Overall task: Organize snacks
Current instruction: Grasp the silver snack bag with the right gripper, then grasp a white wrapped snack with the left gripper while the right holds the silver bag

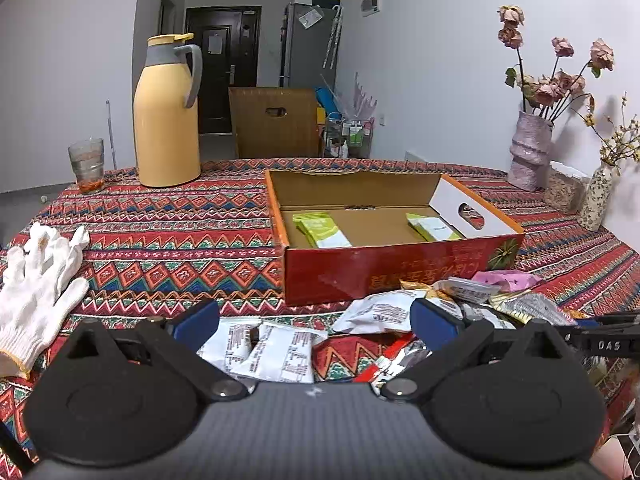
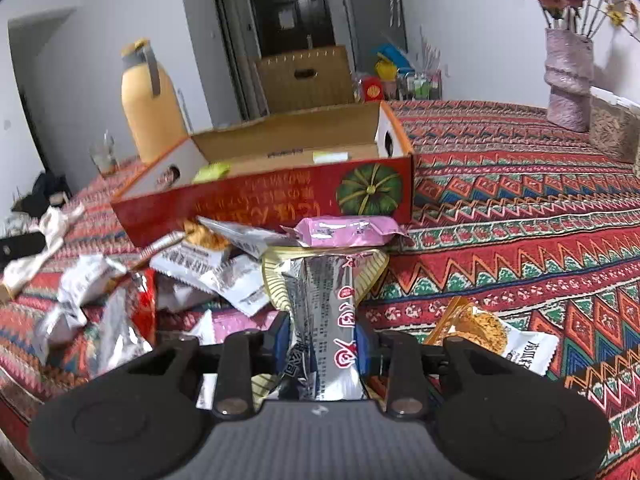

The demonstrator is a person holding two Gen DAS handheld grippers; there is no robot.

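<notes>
An open red cardboard box (image 1: 384, 268) sits on the patterned tablecloth, also in the right wrist view (image 2: 248, 200). Inside lie green snack packets (image 1: 320, 230) on the left and one (image 1: 434, 227) on the right. A pile of loose snack packets (image 1: 280, 350) lies in front of the box. My left gripper (image 1: 314, 320) is open and empty, just above the white packets. My right gripper (image 2: 322, 336) is shut on a silver snack packet (image 2: 324, 308) with red print, held near the box's front. A pink packet (image 2: 346, 232) lies just beyond it.
A yellow thermos (image 1: 166, 120) and a glass (image 1: 87, 165) stand at the back left. A white glove (image 1: 36, 288) lies at the left. A vase of dried roses (image 1: 530, 152) and a small vase (image 1: 596, 196) stand at the right. An orange-white packet (image 2: 492, 332) lies right of my right gripper.
</notes>
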